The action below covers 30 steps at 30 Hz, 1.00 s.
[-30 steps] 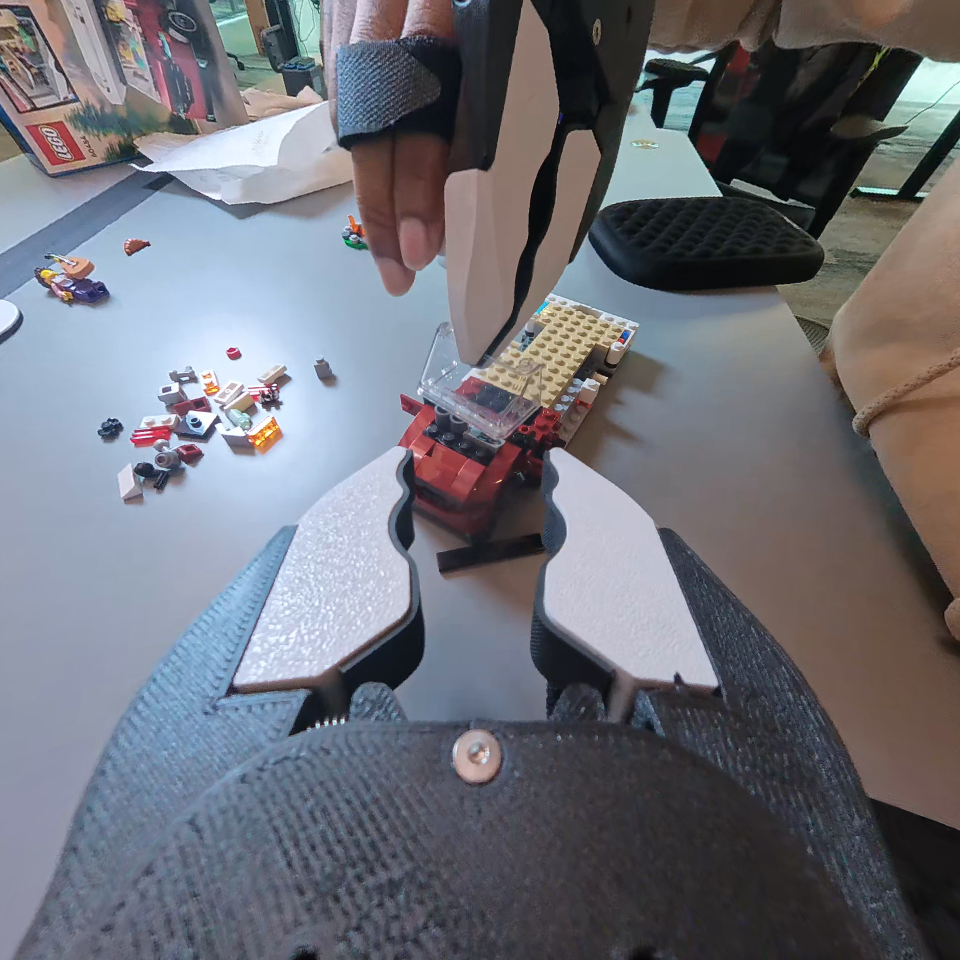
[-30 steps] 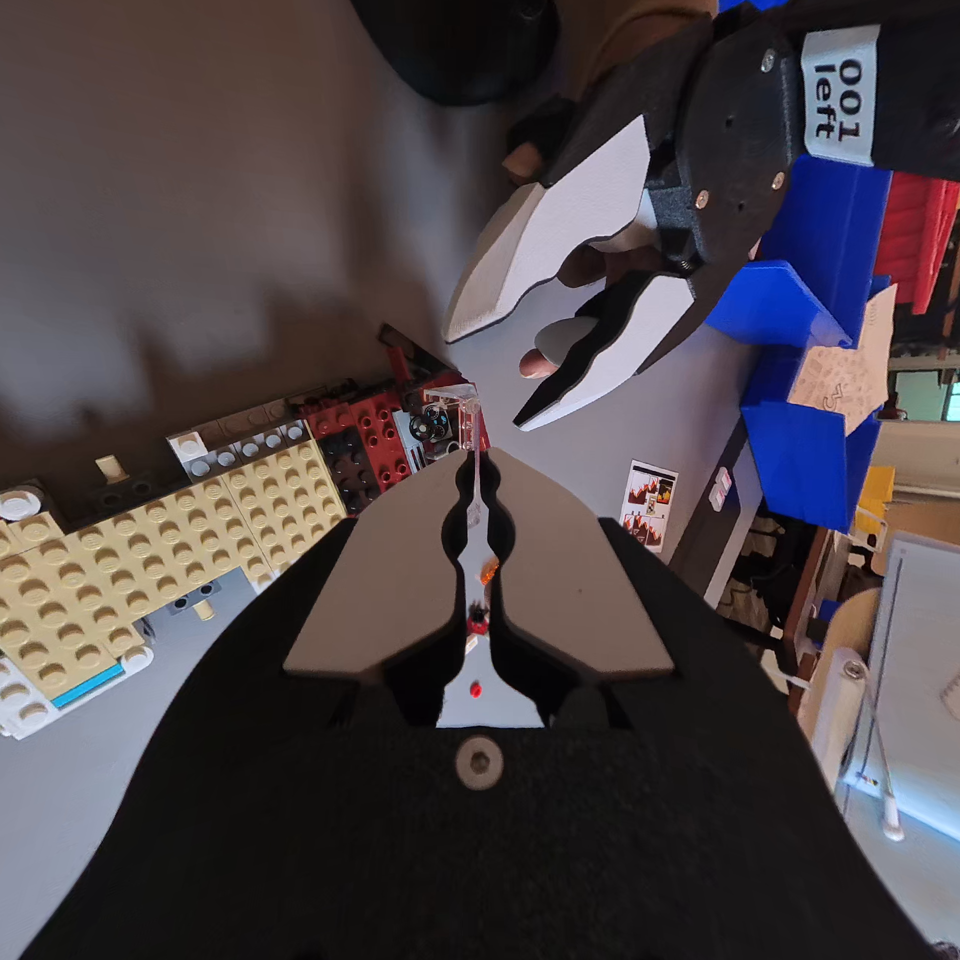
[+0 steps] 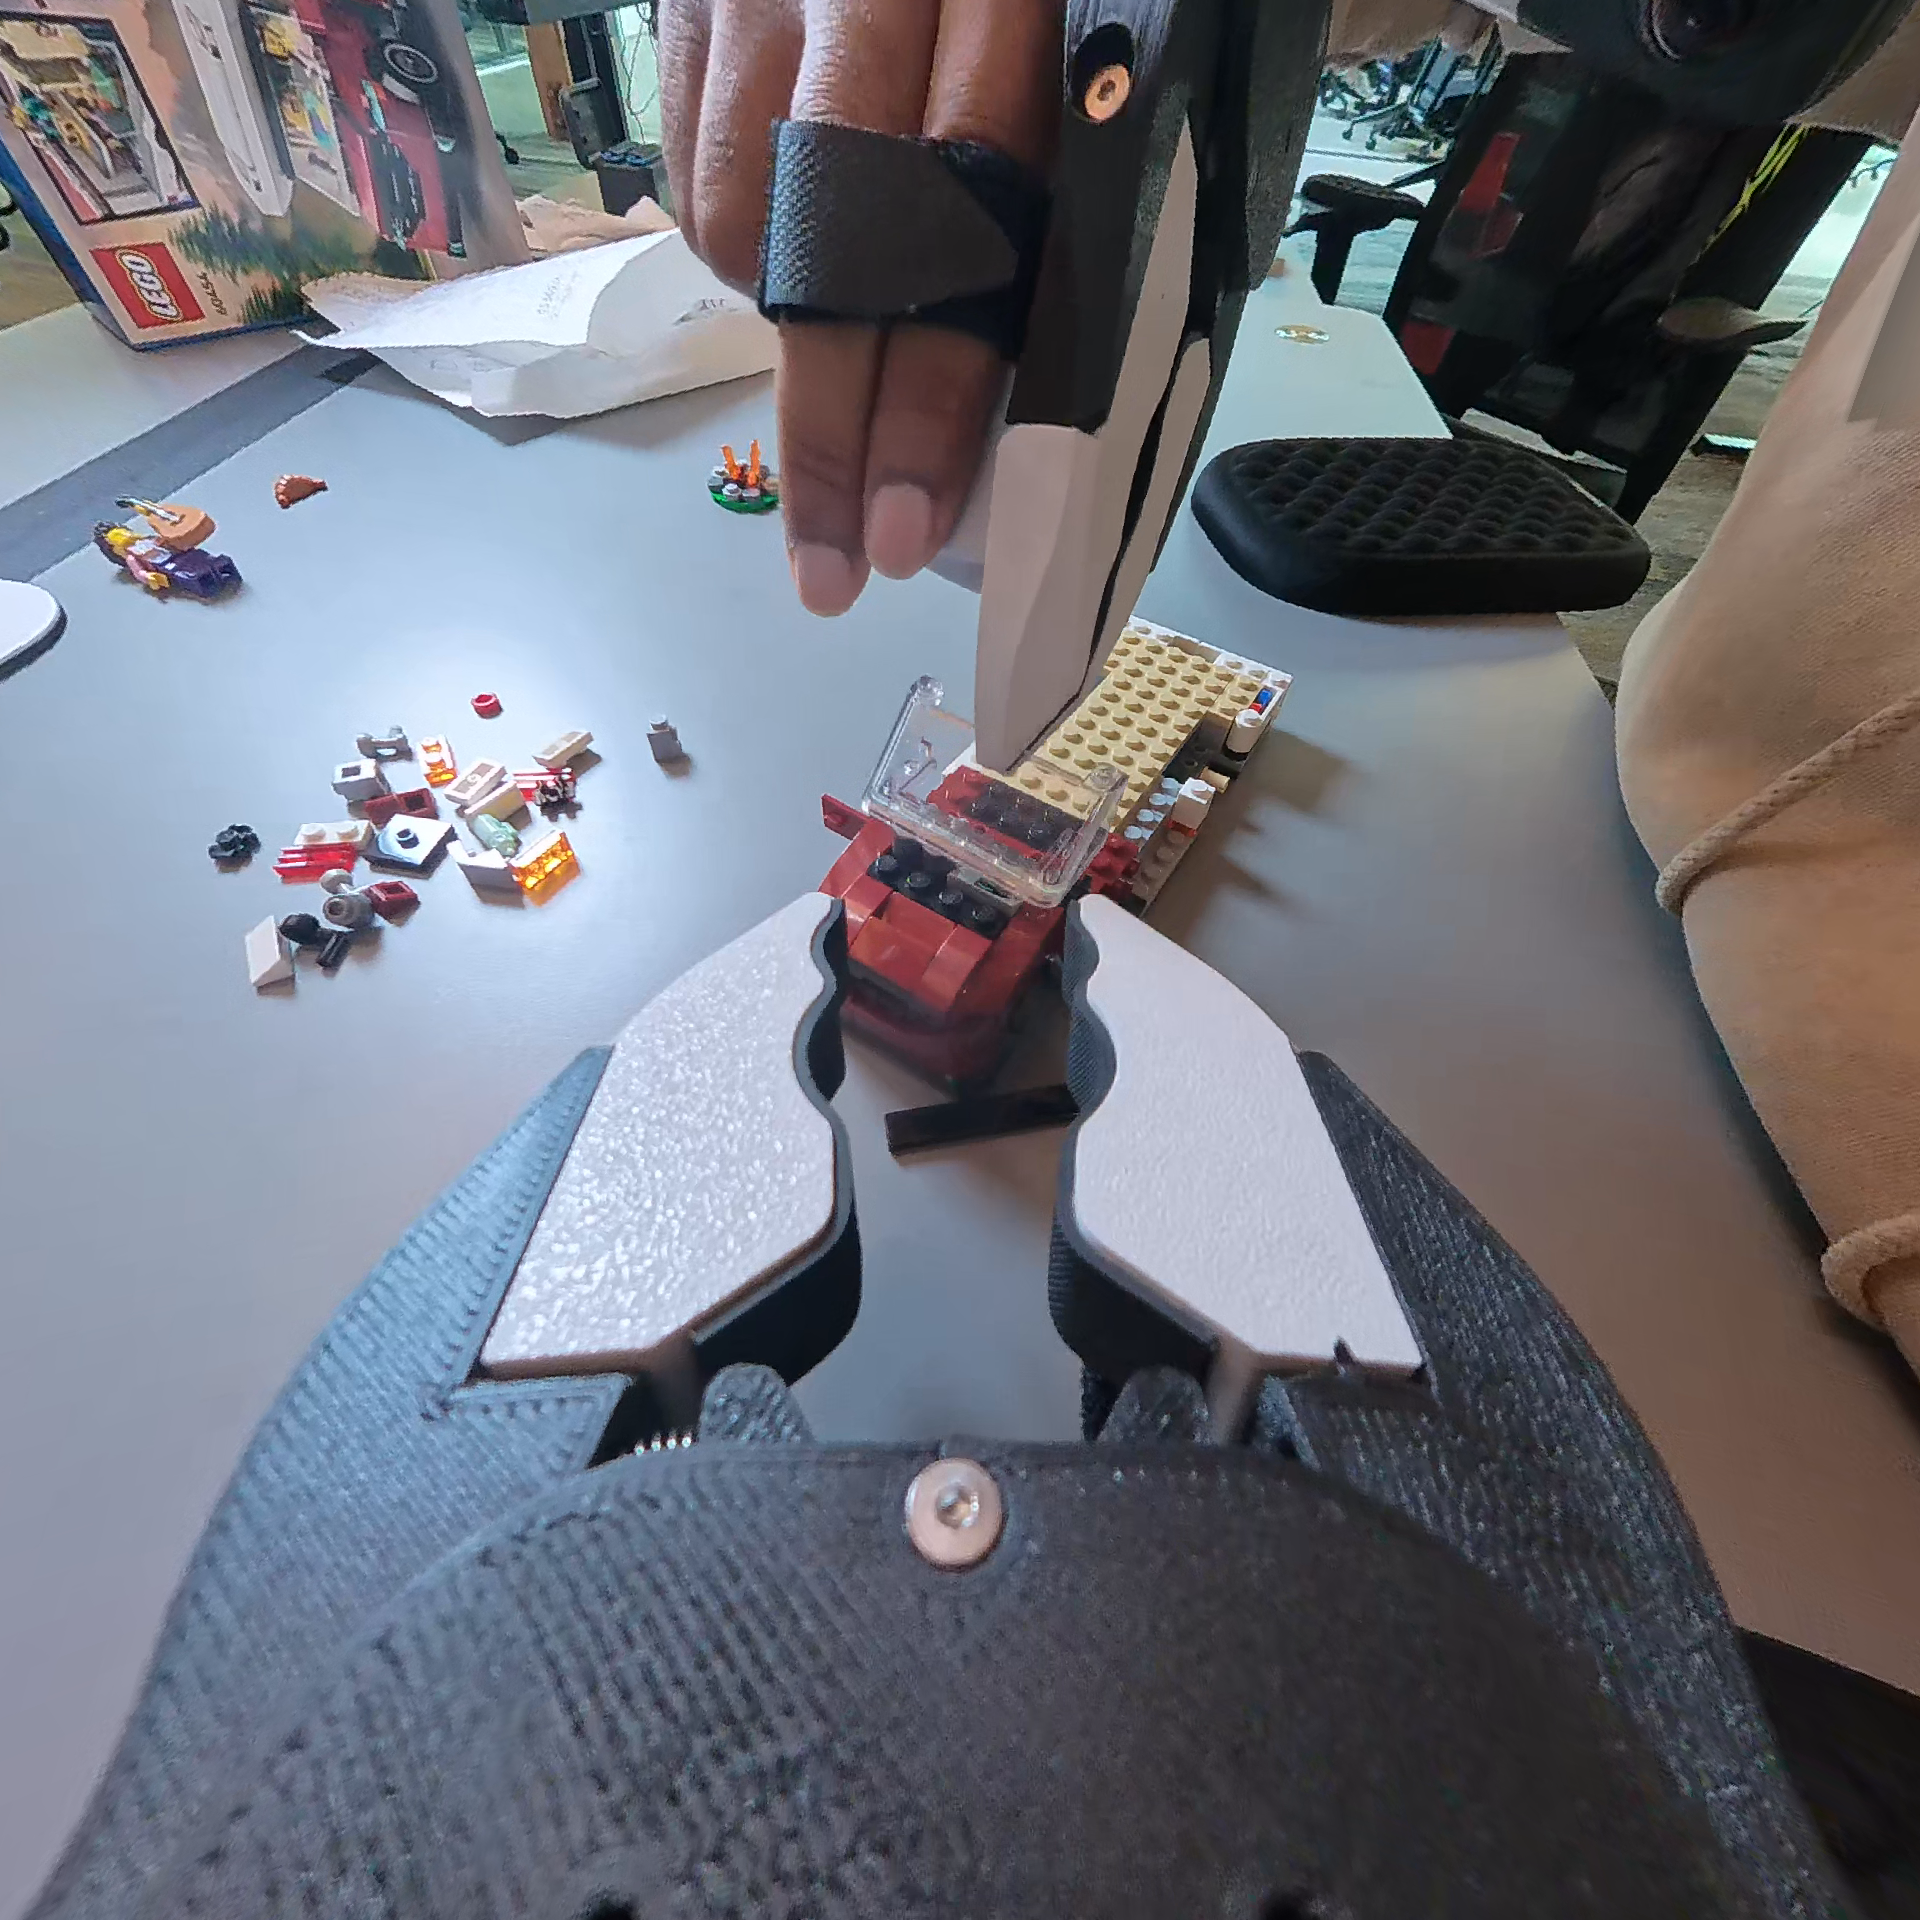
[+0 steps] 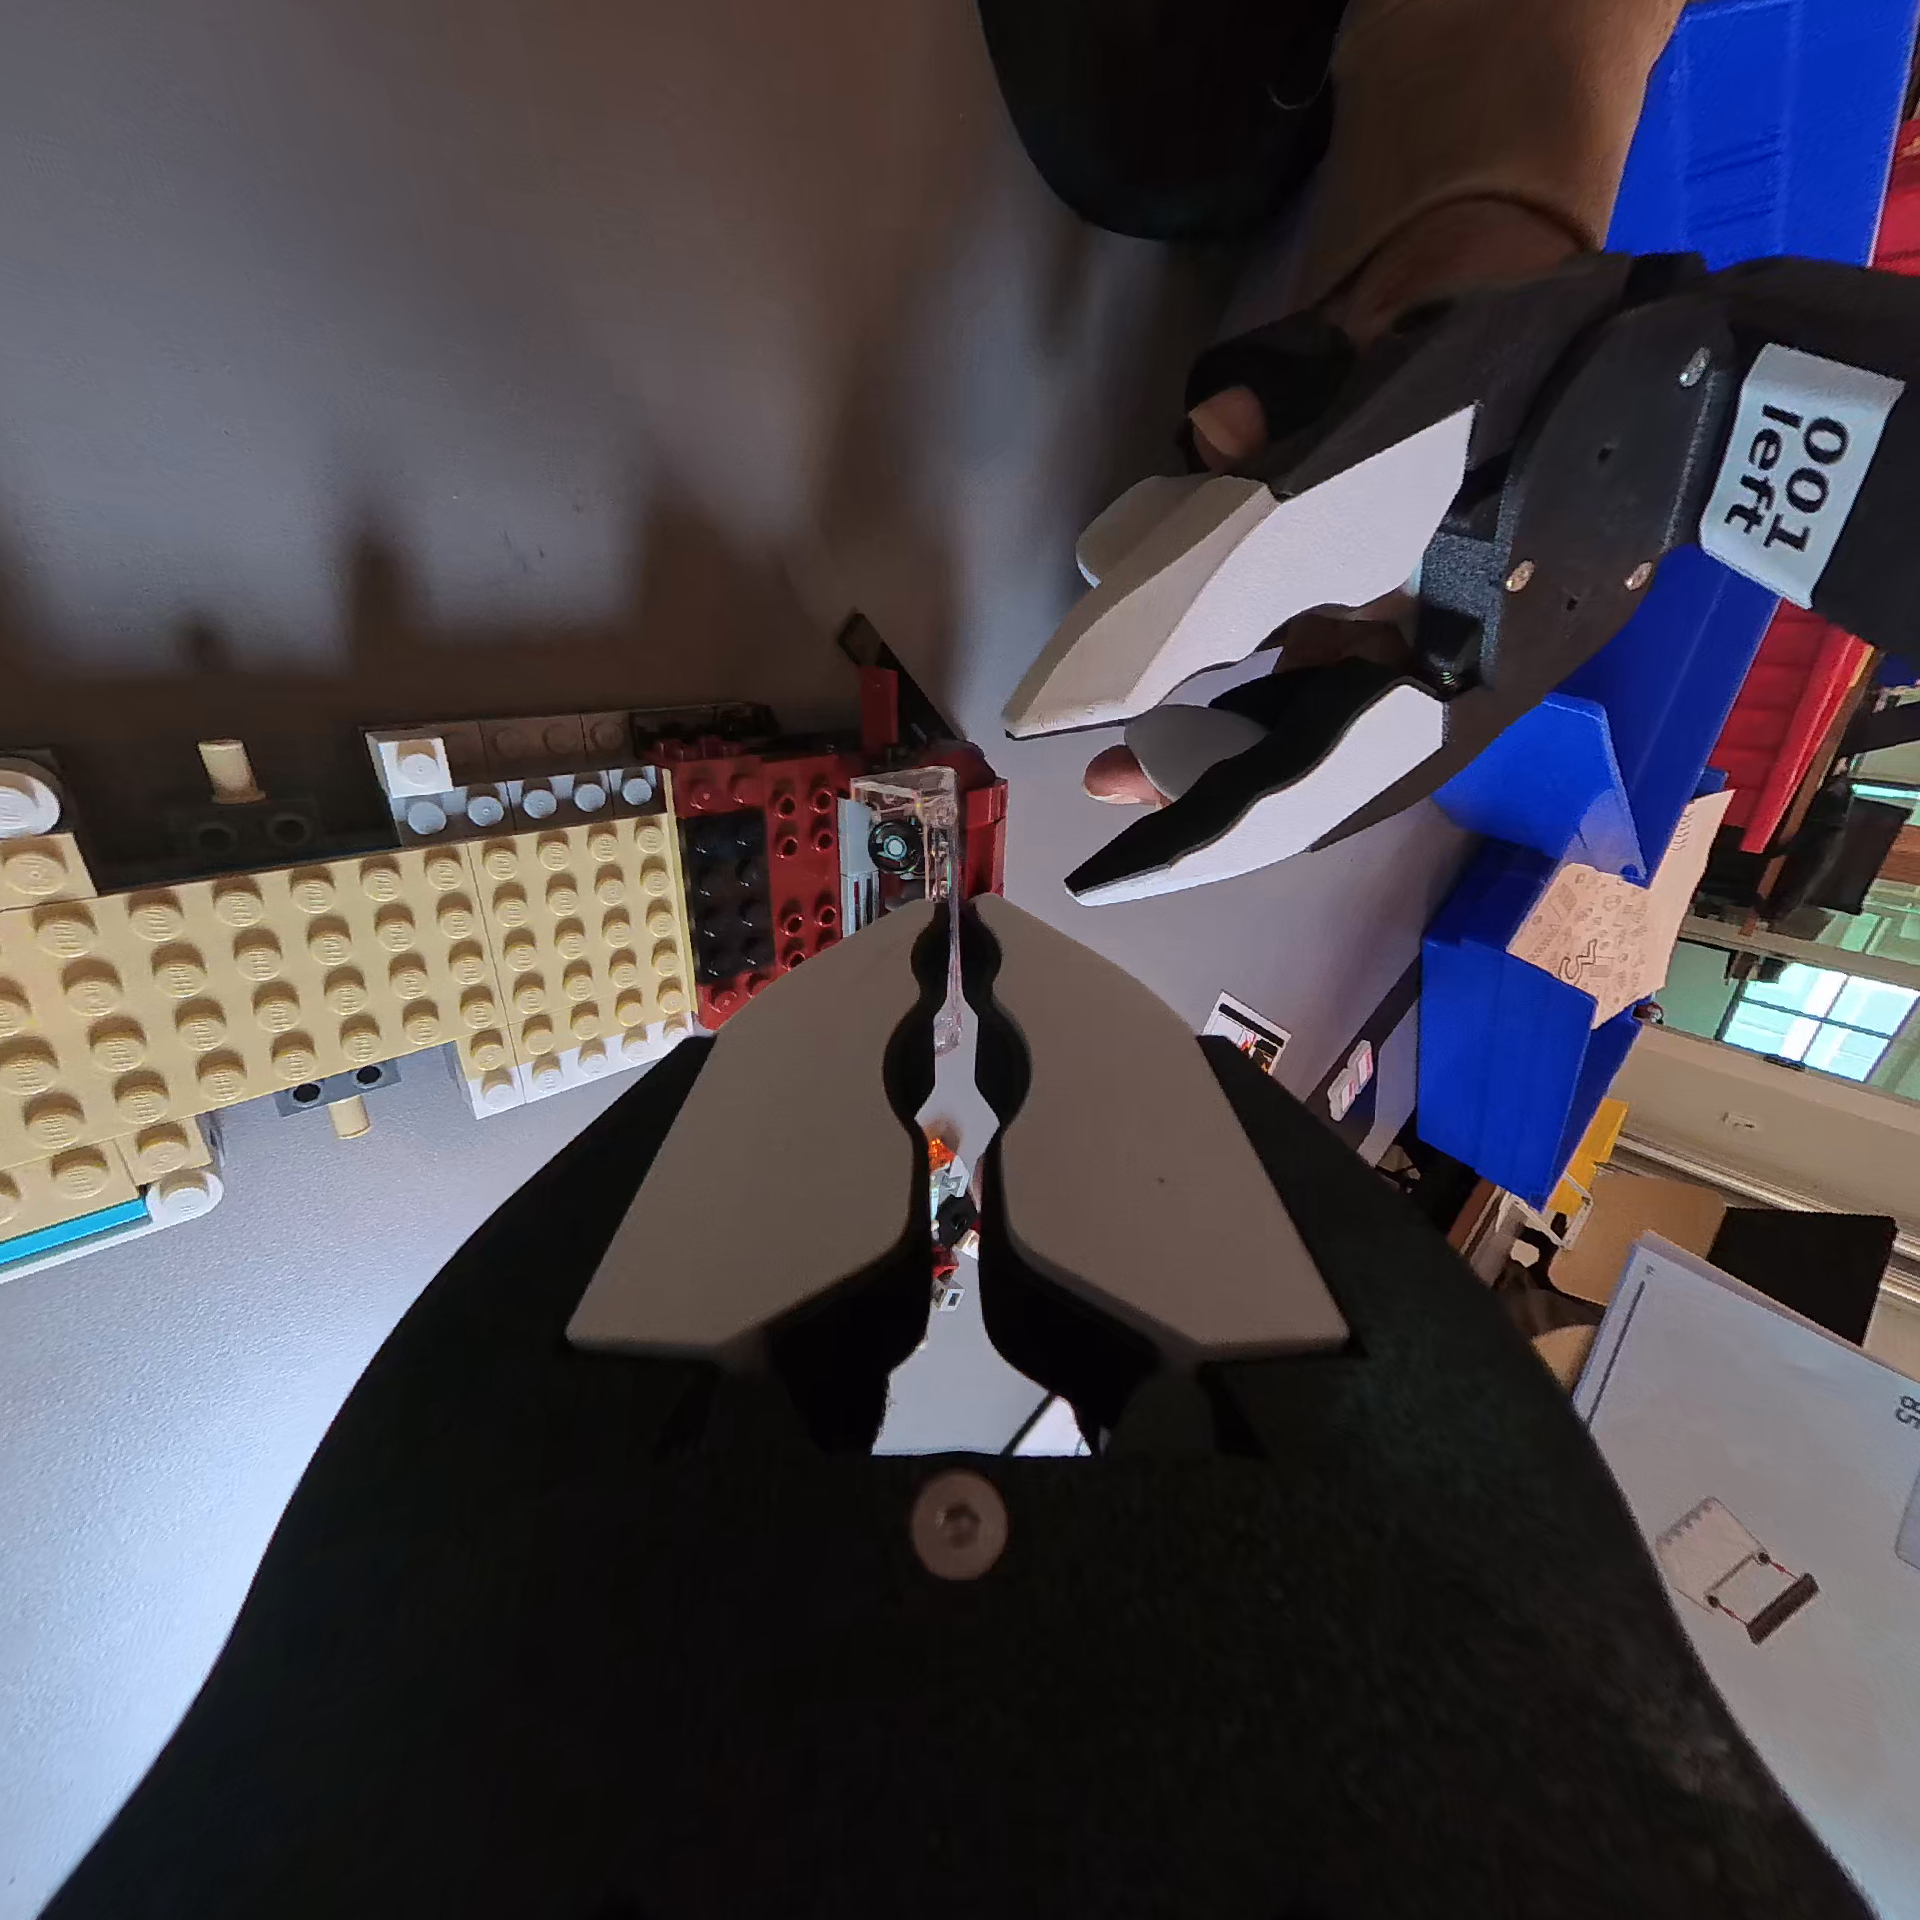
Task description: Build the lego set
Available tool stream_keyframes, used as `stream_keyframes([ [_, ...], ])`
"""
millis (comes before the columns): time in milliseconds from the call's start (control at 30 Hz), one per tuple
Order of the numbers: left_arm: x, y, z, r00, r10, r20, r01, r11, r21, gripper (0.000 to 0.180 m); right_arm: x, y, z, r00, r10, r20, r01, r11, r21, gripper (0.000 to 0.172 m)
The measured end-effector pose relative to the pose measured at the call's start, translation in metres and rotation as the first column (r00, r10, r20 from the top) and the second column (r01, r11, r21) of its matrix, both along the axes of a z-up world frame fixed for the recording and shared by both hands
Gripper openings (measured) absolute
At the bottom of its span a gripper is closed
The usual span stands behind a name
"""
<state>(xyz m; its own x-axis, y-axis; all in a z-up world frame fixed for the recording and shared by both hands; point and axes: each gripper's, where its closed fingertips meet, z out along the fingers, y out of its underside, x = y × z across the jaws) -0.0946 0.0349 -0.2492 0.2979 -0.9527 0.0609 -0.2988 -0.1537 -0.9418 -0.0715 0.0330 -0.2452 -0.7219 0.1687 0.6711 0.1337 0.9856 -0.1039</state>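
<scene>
Left gripper [image 3: 951, 935] has narrowed since a second ago; its fingers [image 3: 727, 1091] now flank the red nose of the brick vehicle [image 3: 935, 935], contact uncertain. Right gripper [image 4: 961, 914] stays clamped on the clear windscreen piece [image 4: 940, 862] above the cab. Loose bricks [image 3: 416, 831] lie well apart; the worktop [image 3: 1403, 987] edge runs near on the vehicle's other side.

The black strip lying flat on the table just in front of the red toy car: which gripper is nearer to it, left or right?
Left. The black strip lies between the fingers of the left gripper, just behind its tips. The right gripper is farther back, above the car, pinching the clear windscreen piece.
</scene>
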Motion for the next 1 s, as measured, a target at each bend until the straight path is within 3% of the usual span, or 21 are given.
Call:
stream_keyframes([
  [567,0.000,-0.002,0.001,1.000,-0.010,0.010,0.010,1.000,-0.017,0.039,-0.012,0.000,-0.001,0.999,0.005,-0.032,-0.006,0.999,-0.039,0.002],
  [1000,0.002,-0.004,-0.001,1.000,-0.021,0.003,0.021,0.999,-0.023,0.039,-0.013,0.000,-0.005,0.999,0.041,0.030,-0.040,0.998,-0.058,0.002],
])
